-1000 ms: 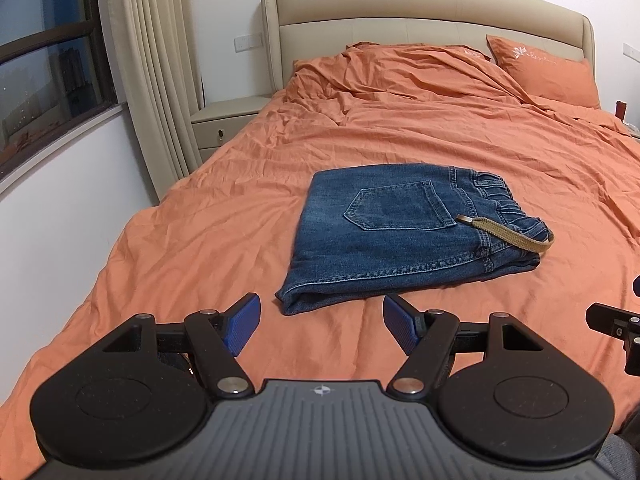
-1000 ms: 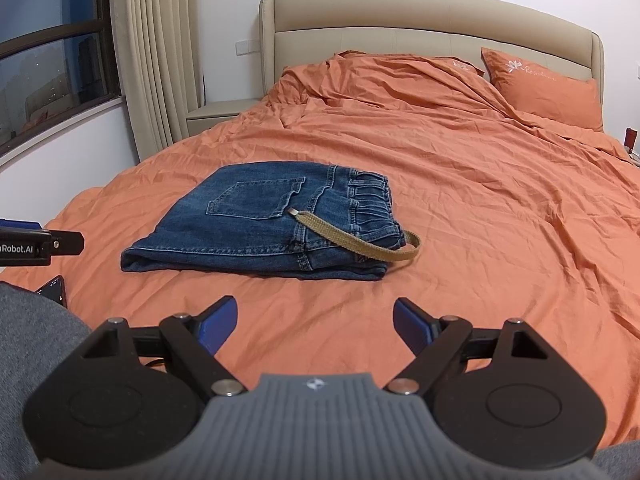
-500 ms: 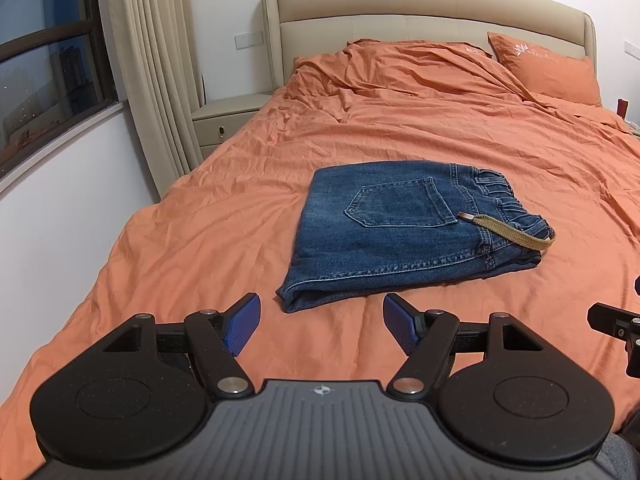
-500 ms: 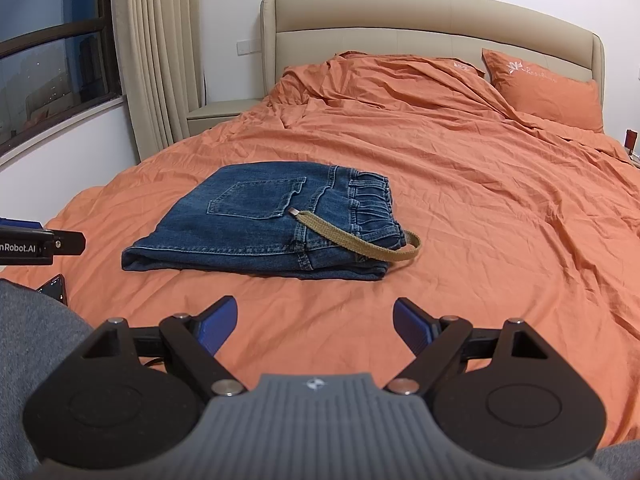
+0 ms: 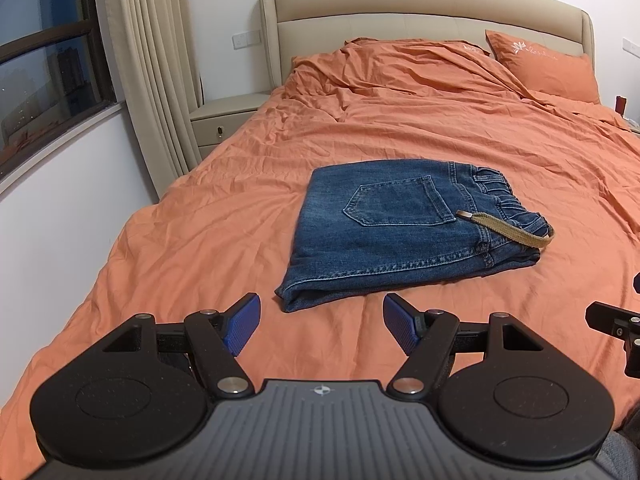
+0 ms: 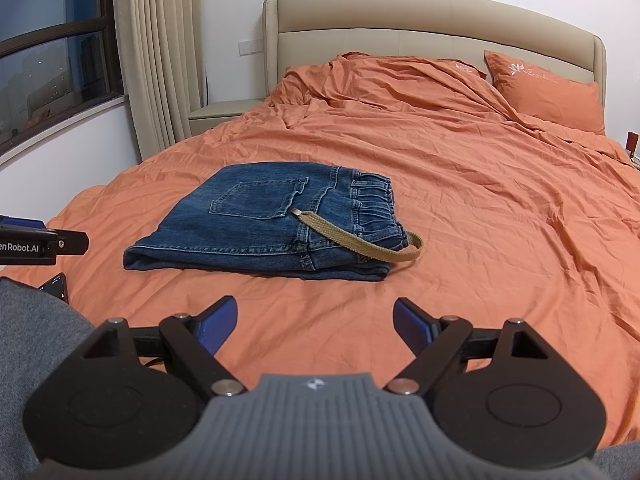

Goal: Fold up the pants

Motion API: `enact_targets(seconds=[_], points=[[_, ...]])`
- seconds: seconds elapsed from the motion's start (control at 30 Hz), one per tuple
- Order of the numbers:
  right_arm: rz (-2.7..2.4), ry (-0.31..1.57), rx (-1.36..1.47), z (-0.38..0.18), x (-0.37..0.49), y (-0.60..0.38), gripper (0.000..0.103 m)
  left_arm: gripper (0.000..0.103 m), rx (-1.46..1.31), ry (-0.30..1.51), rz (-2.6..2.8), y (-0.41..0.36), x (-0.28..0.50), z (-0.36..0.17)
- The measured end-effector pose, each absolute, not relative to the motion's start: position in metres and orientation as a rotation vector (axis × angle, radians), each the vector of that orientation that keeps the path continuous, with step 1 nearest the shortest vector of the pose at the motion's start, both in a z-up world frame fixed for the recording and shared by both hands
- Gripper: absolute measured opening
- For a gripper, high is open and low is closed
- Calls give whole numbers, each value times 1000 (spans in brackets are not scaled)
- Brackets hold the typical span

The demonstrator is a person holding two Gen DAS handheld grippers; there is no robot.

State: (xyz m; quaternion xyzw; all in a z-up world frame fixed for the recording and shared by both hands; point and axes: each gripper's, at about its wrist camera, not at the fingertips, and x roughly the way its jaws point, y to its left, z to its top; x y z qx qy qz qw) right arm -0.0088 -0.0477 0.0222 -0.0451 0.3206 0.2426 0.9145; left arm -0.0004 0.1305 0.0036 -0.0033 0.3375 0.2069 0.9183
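The blue denim pants (image 5: 392, 232) lie folded into a compact rectangle on the orange bed sheet (image 5: 200, 248), back pocket up, with a tan woven belt (image 5: 516, 232) trailing off the waistband. They also show in the right wrist view (image 6: 272, 224), with the belt (image 6: 360, 246) looping to the right. My left gripper (image 5: 321, 326) is open and empty, held back from the pants' near fold. My right gripper (image 6: 315, 326) is open and empty, also short of the pants.
A beige headboard (image 5: 420, 20) and an orange pillow (image 5: 548, 68) are at the far end. A nightstand (image 5: 224, 120) and curtain (image 5: 152, 80) stand at the left by the window. A dark phone (image 6: 56, 286) lies at the bed's near left edge.
Both grippers have drifted back very slightly; the pants sit a touch higher in both views. Nothing was grasped or released.
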Motion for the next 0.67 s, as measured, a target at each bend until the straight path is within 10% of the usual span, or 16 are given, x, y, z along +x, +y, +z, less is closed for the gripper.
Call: enact_targets(seconds=[0.67], points=[[505,665,-97,22,-11,-47,81,82,22,693,414,132,0,3]])
